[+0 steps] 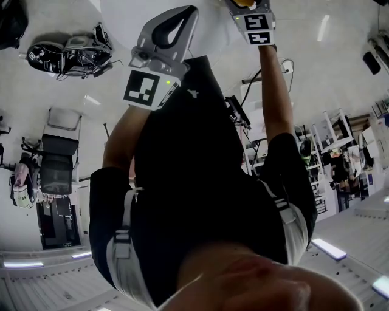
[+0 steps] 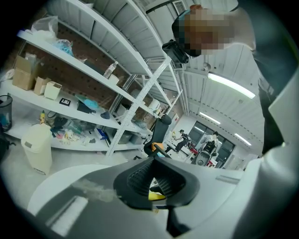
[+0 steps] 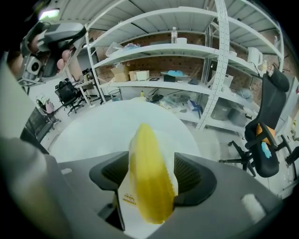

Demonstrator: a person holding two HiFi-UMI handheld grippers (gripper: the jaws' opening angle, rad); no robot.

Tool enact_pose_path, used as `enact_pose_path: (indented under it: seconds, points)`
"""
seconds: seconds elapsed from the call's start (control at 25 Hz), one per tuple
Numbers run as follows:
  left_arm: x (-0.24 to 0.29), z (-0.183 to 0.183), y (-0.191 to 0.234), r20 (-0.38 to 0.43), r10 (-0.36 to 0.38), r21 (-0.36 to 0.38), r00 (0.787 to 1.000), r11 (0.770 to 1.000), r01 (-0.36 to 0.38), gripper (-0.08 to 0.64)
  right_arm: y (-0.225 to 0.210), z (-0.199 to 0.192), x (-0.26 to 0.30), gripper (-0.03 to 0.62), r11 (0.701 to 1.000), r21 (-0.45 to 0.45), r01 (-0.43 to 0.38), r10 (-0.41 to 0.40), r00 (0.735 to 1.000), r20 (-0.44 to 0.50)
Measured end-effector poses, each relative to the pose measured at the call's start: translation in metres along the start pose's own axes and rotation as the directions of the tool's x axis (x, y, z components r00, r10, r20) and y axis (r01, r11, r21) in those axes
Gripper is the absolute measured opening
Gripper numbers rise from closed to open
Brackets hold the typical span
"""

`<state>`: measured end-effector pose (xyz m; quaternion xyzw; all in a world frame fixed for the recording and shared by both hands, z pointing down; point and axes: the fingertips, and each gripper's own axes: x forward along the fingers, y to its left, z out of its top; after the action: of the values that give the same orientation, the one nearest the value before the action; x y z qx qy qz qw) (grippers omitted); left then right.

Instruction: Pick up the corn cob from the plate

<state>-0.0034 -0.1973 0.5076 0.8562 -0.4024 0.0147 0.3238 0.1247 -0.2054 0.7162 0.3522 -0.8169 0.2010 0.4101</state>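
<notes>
In the head view the right tool point(image 1: 249, 6) is cut off by the top edge, so only its marker cube point(image 1: 258, 28) and a sliver of yellow above it show; its grip reads plainly in the right gripper view only. There the right tool point(image 3: 150, 173) has both dark pads pressed against the corn cob point(image 3: 148, 191), which stands lengthwise at centre frame, tip pointing away, with a white wrapper point(image 3: 127, 212) under its near end, the print too small to read. Beyond it lies a round white surface point(image 3: 103, 130), its near edge hidden behind the tool body. The left tool point(image 2: 154, 179) has its pads drawn together at the tips and grips nothing; a yellow scrap glimpsed through the small gap low in the frame cannot be identified. In the head view it sits upper centre point(image 1: 176, 24), well apart from the right one. Shelving point(image 3: 187, 51) lines the background, with bare floor in front of it.
</notes>
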Motion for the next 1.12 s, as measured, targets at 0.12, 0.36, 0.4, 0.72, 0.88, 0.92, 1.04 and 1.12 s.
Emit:
enact_pose_path:
  seconds: [0.12, 0.36, 0.4, 0.72, 0.88, 0.92, 1.04, 1.12]
  points:
    - [0.001, -0.001, 0.002, -0.002, 0.001, -0.004, 1.000, 1.000, -0.001, 0.002, 0.000, -0.004, 0.005, 0.302, 0.999, -0.037, -0.018, 0.017, 1.000, -0.026]
    - [0.001, -0.005, 0.005, -0.006, 0.006, -0.015, 1.000, 1.000, -0.006, 0.002, 0.001, -0.010, 0.011, 0.304, 0.995, -0.088, -0.042, 0.037, 0.998, -0.054]
    - [0.001, -0.006, 0.005, -0.006, 0.006, -0.016, 1.000, 1.000, -0.006, 0.002, 0.001, -0.010, 0.012, 0.304, 0.995, -0.094, -0.046, 0.040, 0.998, -0.058]
    - [0.001, -0.009, 0.007, -0.006, 0.013, -0.023, 1.000, 1.000, -0.013, 0.002, 0.007, -0.014, 0.019, 0.270, 0.990, -0.117, -0.078, 0.072, 0.996, -0.053]
    - [0.000, -0.012, 0.008, -0.007, 0.015, -0.023, 1.000, 1.000, -0.016, 0.002, 0.008, -0.014, 0.020, 0.264, 0.989, -0.119, -0.082, 0.077, 0.996, -0.047]
    - [0.000, -0.013, 0.008, -0.007, 0.016, -0.023, 1.000, 1.000, -0.016, 0.002, 0.008, -0.014, 0.021, 0.264, 0.989, -0.121, -0.083, 0.078, 0.996, -0.045]
    - [0.000, -0.014, 0.009, -0.003, 0.018, -0.024, 1.000, 1.000, -0.018, 0.002, 0.008, -0.014, 0.022, 0.262, 0.988, -0.130, -0.081, 0.076, 0.996, -0.042]
    - [0.000, -0.014, 0.008, 0.000, 0.018, -0.024, 1.000, 1.000, -0.018, 0.002, 0.009, -0.014, 0.023, 0.261, 0.988, -0.132, -0.076, 0.071, 0.997, -0.043]
